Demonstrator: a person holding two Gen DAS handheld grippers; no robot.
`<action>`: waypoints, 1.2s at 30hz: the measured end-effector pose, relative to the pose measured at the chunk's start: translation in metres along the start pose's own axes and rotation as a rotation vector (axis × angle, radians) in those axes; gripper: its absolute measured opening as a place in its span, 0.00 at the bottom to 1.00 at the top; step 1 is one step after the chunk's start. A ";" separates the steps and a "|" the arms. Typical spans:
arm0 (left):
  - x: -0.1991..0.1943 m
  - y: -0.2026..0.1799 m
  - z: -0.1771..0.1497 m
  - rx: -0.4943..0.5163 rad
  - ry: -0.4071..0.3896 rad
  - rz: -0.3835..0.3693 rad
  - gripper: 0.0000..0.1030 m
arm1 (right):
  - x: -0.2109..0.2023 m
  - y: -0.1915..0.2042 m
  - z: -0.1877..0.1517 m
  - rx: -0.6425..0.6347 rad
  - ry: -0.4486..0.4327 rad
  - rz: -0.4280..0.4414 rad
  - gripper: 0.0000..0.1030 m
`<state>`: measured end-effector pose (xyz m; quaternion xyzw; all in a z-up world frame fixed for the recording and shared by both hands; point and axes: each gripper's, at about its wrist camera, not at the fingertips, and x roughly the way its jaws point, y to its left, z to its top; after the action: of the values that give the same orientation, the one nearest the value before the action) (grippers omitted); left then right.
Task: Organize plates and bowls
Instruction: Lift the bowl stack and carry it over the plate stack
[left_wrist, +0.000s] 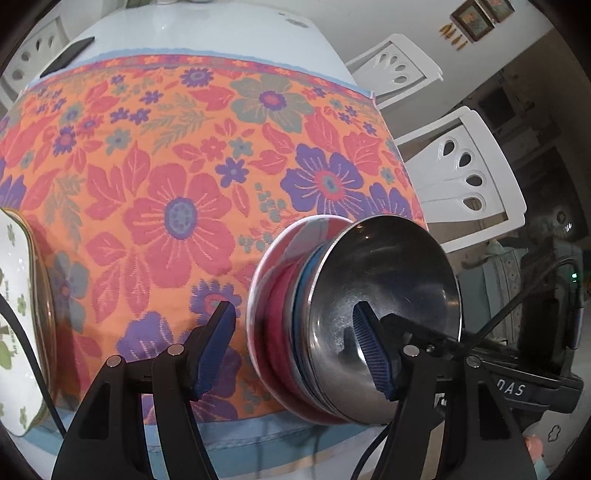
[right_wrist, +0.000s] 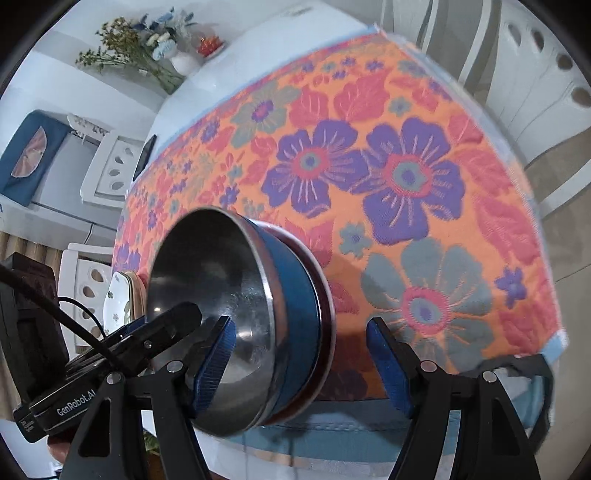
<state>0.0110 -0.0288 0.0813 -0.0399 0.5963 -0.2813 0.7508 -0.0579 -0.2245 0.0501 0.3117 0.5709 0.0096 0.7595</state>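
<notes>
Two grippers are seen, both spread wide w/ nothing pinched. On the left gripper (left_wrist: 295, 347) the right finger pad sits inside the steel bowl (left_wrist: 388, 295) and the left pad is out on the cloth side, so the bowl stack's wall lies btwn the jaws but is not squeezed yet. On the right gripper (right_wrist: 301, 360) it is mirrored: left pad inside the steel bowl (right_wrist: 207, 288), right pad outside, past the stack. The steel bowl is nested on top of a blue bowl (right_wrist: 295, 317), a red one and a pink-white bowl (left_wrist: 266, 266) at the bottom. The stack sits at the near edge of the flowery cloth (left_wrist: 166, 166), right btwn both grippers; neither looks much nearer. It is guessed that each jaw only has to close on the rim it straddles. A square plate pile (left_wrist: 14, 295) lies off to the left side, well apart. A phone (left_wrist: 66, 55) rests far back on the table. White chairs (left_wrist: 461, 173) stand around. Nothing blocks the stack, but the other gripper's body is close by and could get bumped.
</notes>
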 end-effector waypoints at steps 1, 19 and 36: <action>0.001 0.001 0.000 -0.005 0.001 -0.004 0.61 | 0.004 -0.003 0.001 0.012 0.011 0.013 0.69; 0.013 0.011 -0.007 -0.075 -0.006 -0.038 0.35 | 0.033 -0.008 0.010 0.032 0.092 0.113 0.53; -0.044 0.011 -0.006 -0.130 -0.166 0.054 0.34 | 0.009 0.036 0.017 -0.080 0.046 0.100 0.52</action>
<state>0.0034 0.0024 0.1134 -0.0958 0.5498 -0.2175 0.8008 -0.0277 -0.2000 0.0628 0.3089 0.5713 0.0774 0.7565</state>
